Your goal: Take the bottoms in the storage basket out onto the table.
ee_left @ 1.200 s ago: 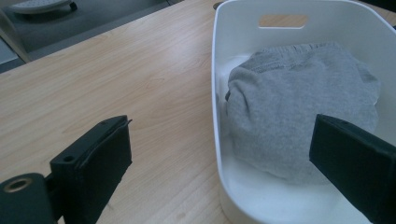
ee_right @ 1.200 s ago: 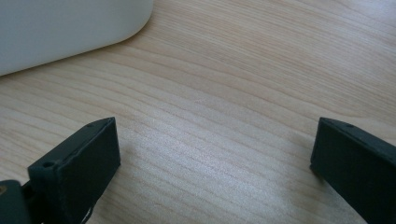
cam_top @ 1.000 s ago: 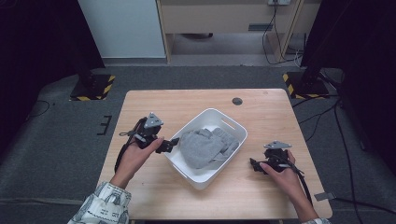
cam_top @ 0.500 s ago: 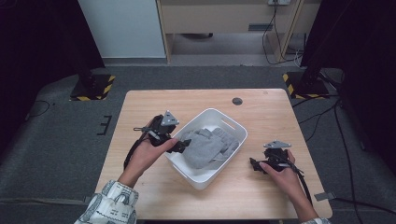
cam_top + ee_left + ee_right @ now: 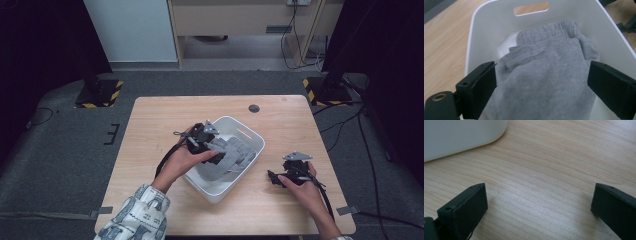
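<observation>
A person sits at a wooden table (image 5: 150, 150). Left of centre, the left gripper (image 5: 216, 150) reaches into a white plastic bin (image 5: 250, 137); its jaws are spread wide on either side of folded grey clothing (image 5: 544, 82) that lies inside the bin, not clamped on it. The clothing has a ribbed waistband toward the bin's handle slot (image 5: 531, 8). To the right, the right gripper (image 5: 274, 177) rests over bare table beside the bin, jaws wide apart and empty.
</observation>
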`<act>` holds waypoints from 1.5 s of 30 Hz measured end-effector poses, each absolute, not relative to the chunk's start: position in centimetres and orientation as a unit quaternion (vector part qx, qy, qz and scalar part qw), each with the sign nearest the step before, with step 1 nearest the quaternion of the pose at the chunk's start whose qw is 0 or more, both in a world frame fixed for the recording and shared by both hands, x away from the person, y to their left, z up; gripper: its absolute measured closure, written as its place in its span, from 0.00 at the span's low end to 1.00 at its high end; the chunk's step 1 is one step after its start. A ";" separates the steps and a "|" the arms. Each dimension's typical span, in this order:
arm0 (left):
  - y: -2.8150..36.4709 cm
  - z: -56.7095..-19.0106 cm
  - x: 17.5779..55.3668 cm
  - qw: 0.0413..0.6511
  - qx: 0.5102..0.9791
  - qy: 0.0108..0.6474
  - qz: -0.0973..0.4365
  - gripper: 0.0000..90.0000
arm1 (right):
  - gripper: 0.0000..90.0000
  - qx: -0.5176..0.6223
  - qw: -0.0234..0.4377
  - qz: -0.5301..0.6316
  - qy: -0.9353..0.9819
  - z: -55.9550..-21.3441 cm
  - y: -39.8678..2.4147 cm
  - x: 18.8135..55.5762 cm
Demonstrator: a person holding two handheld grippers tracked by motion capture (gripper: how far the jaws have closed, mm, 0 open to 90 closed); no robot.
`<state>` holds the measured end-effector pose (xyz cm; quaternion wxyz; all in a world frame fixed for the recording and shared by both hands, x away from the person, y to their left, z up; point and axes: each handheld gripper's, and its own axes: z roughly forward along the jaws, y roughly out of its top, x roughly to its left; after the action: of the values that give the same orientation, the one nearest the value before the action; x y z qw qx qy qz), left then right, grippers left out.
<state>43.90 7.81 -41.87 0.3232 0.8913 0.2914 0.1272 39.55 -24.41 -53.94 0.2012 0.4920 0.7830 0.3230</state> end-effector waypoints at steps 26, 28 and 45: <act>5.3 -48.9 47.7 0.318 0.881 0.349 0.029 0.04 | 0.01 0.492 0.201 0.323 0.783 -53.9 -24.5 39.1; 5.1 -49.2 47.8 0.315 0.883 0.347 0.031 0.04 | 0.01 0.492 0.201 0.323 0.783 -53.9 -24.5 39.1; 4.0 -50.6 47.9 0.258 0.907 0.325 0.067 0.25 | 0.01 0.492 0.200 0.323 0.784 -53.9 -24.5 39.0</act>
<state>47.88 3.97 -50.65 0.2579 0.9074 0.3251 0.0666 39.03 -24.51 -53.92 0.1997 0.4919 0.7835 0.3228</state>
